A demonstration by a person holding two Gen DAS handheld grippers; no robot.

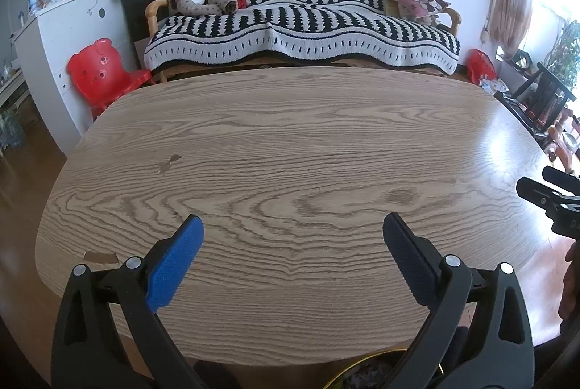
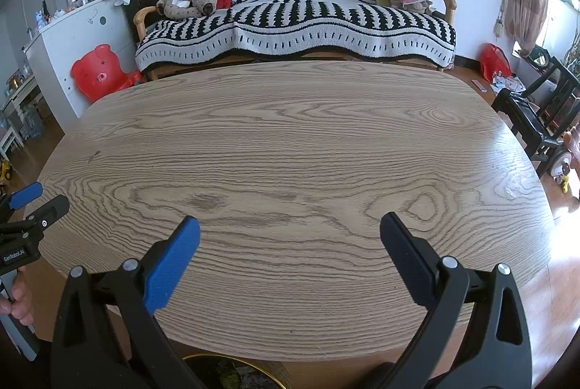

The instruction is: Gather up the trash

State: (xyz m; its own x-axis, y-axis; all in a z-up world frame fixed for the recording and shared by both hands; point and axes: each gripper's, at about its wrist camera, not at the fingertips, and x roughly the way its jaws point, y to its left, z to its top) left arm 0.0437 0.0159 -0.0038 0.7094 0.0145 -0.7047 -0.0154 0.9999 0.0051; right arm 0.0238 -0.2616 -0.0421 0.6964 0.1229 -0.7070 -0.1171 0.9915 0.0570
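Note:
My left gripper [image 1: 293, 226] hangs open over the near part of a bare oval wooden table [image 1: 275, 142], nothing between its blue pads. My right gripper [image 2: 290, 226] is open too, above the same table [image 2: 290, 120], and holds nothing. Each gripper shows at the edge of the other's view: the right gripper [image 1: 551, 189] at far right, the left gripper [image 2: 32, 200] at far left with a hand under it. A round gold-rimmed bin [image 2: 235, 372] with crumpled scraps inside sits below the table's near edge, also seen as the bin [image 1: 366, 371] in the left wrist view. A small brown scrap [image 1: 101, 257] lies by the table's left edge.
Behind the table stands a sofa [image 1: 301, 26] under a black-and-white throw, with clothes and a cushion on it. A red child's chair [image 1: 105, 73] and white cabinet [image 1: 61, 37] are at left; a dark chair [image 2: 536, 113] and a red bag [image 2: 493, 61] are at right.

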